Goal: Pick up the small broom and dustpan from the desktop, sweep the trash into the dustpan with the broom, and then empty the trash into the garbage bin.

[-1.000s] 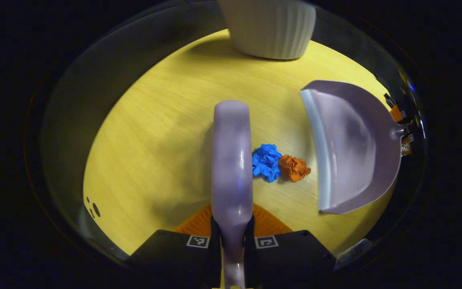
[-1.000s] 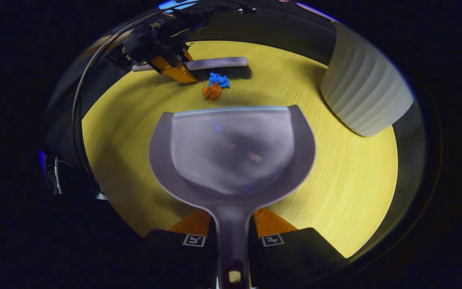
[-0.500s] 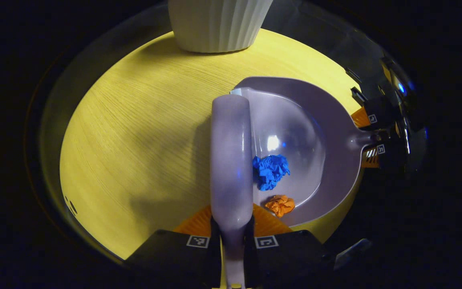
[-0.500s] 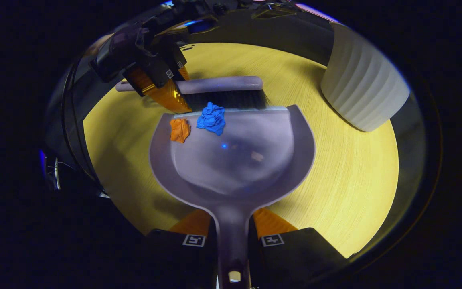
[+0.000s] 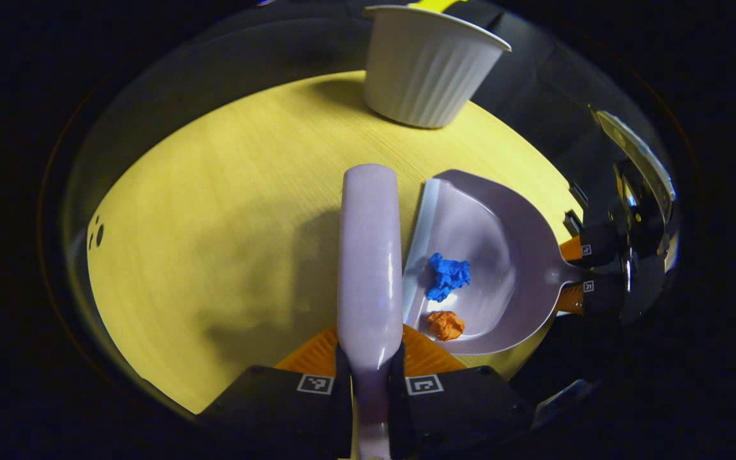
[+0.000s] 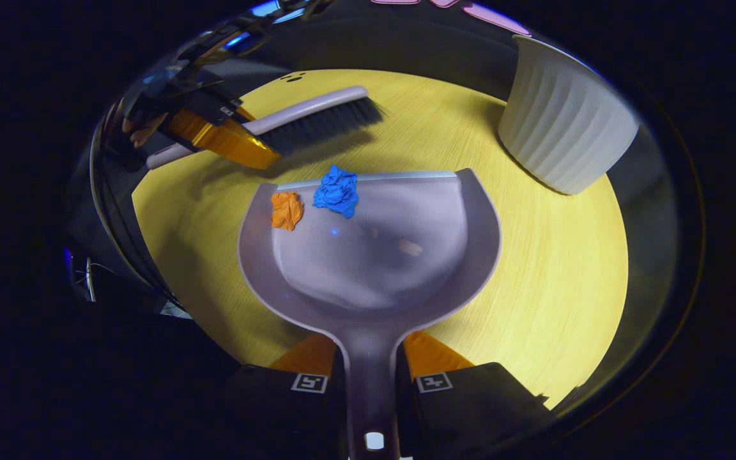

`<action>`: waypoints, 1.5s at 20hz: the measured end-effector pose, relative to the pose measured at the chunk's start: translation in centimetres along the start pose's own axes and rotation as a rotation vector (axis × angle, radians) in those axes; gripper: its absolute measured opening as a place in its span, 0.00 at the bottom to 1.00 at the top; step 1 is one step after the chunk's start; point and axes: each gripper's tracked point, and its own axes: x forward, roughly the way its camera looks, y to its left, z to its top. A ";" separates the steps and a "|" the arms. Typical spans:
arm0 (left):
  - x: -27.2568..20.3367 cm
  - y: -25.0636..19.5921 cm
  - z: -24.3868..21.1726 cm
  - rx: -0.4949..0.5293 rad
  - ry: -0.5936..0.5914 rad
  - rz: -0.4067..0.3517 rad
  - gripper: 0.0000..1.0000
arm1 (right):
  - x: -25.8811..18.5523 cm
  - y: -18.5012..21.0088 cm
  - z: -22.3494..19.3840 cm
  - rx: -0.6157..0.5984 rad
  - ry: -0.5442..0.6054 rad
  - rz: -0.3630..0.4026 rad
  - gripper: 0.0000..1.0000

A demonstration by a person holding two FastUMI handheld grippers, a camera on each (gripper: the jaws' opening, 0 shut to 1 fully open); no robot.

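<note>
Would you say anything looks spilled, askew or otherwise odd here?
Nothing spilled. The blue wad and orange wad lie inside the dustpan, but right at its front lip, so tipping forward might drop them. The broom is apart from the pan.

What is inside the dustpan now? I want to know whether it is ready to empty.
Inside the dustpan lie a blue paper wad and an orange paper wad, both near its front lip. Nothing covers them; the rest of the pan looks bare.

Lilac dustpan (image 6: 368, 255); blue wad (image 6: 337, 191), orange wad (image 6: 286, 210); white ribbed bin (image 6: 563, 144).
</note>
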 end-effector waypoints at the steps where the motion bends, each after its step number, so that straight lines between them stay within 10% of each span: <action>1: -0.6 0.6 -0.8 -0.035 -0.033 0.013 0.27 | 0.1 0.1 0.0 0.007 -0.001 -0.009 0.35; 20: -4.9 0.8 -23.0 -0.388 -0.137 0.055 0.26 | 1.7 0.9 0.0 0.131 -0.124 0.097 0.35; 30: -8.4 3.0 -22.5 -0.343 -0.174 0.129 0.27 | 2.3 0.0 0.9 0.208 -0.207 0.012 0.35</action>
